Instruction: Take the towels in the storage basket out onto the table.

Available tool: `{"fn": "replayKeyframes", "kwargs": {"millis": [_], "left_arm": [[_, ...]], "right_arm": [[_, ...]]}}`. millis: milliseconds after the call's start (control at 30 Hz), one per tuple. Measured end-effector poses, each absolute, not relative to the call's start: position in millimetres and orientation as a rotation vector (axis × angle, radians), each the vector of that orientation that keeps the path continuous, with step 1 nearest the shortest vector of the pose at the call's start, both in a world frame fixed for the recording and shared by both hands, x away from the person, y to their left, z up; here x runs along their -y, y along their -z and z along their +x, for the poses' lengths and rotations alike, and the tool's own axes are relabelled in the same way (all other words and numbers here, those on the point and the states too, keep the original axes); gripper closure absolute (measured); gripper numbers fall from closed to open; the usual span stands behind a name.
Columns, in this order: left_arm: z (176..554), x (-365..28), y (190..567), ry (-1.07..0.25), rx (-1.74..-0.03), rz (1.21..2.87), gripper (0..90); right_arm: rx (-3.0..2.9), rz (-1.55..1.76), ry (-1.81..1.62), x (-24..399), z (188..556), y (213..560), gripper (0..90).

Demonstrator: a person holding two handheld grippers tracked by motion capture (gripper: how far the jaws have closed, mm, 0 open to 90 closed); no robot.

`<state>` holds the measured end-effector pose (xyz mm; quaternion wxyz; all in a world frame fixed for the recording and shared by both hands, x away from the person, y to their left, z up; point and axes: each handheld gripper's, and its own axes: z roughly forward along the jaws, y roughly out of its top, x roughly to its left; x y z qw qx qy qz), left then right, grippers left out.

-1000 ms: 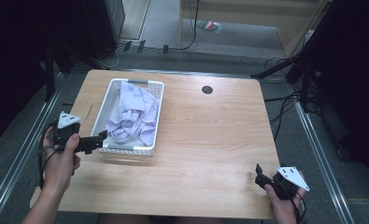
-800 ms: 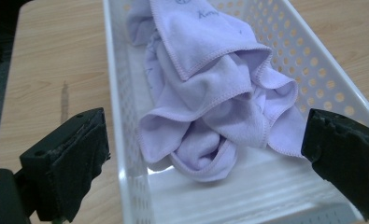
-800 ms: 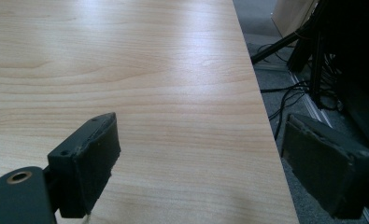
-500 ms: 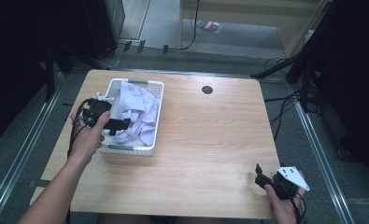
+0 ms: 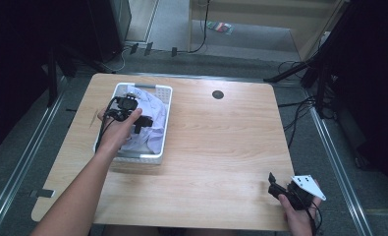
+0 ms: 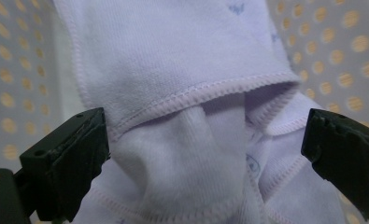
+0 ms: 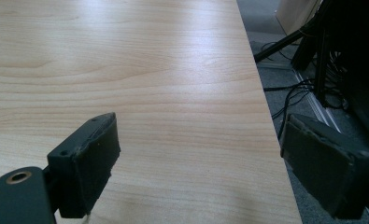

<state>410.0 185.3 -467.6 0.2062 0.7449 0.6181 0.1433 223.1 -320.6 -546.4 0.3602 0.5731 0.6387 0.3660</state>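
A white perforated basket [image 5: 161,123] stands on the left half of the wooden table [image 5: 221,147] and holds pale lilac clothes [image 5: 152,137]. My left gripper [image 5: 138,123] is down inside the basket, pointing into the clothes. In the left gripper view its jaws stand wide open around a bunched fold of lilac cloth [image 6: 191,140] with a stitched hem; the left gripper [image 6: 205,154] grips nothing. My right gripper [image 5: 272,184] rests at the table's near right corner, and in the right gripper view the right gripper [image 7: 201,163] is open over bare wood.
A round cable hole [image 5: 217,94] sits near the table's far edge. The table's right edge [image 7: 266,121] drops to a floor with cables and stand legs [image 7: 308,56]. Metal rails [image 5: 24,162] run along both sides of the table.
My left gripper has moved from outside the basket's near left corner up and over its rim, then down into the clothes. The right gripper has stayed put.
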Motion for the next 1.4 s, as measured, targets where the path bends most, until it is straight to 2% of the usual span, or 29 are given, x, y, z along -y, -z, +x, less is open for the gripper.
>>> {"fn": "replayKeyframes", "kwargs": {"millis": [167,267,433,767,900,1067,1133,1267,1400], "left_arm": [[421,-180,485,-0.370,-1.787,2.116,1.2],[424,-179,490,-0.394,-1.805,2.111,1.2],[432,-173,500,-0.338,-1.860,2.171,0.8],[437,-172,514,-0.344,-1.865,2.229,2.0],[435,-169,512,-0.378,-1.854,2.246,9.8],[432,-174,506,-0.430,-1.795,2.256,40.6],[431,-179,505,-0.410,-1.794,2.244,48.3],[430,-182,502,-0.403,-1.797,2.221,55.0],[429,-183,496,-0.395,-1.798,2.189,57.2]], "right_arm": [[-1.646,1.479,-0.949,321,223,546,11.6],[-1.648,1.479,-0.948,321,223,546,11.6],[-1.646,1.480,-0.949,321,224,546,11.6],[-1.652,1.478,-0.948,321,224,546,11.6],[-1.653,1.479,-0.949,321,224,546,11.6],[-1.656,1.479,-0.951,321,224,546,11.6],[-1.659,1.479,-0.950,321,225,546,11.6],[-1.659,1.480,-0.949,321,225,546,11.6],[-1.658,1.482,-0.954,321,225,546,11.6]]}}
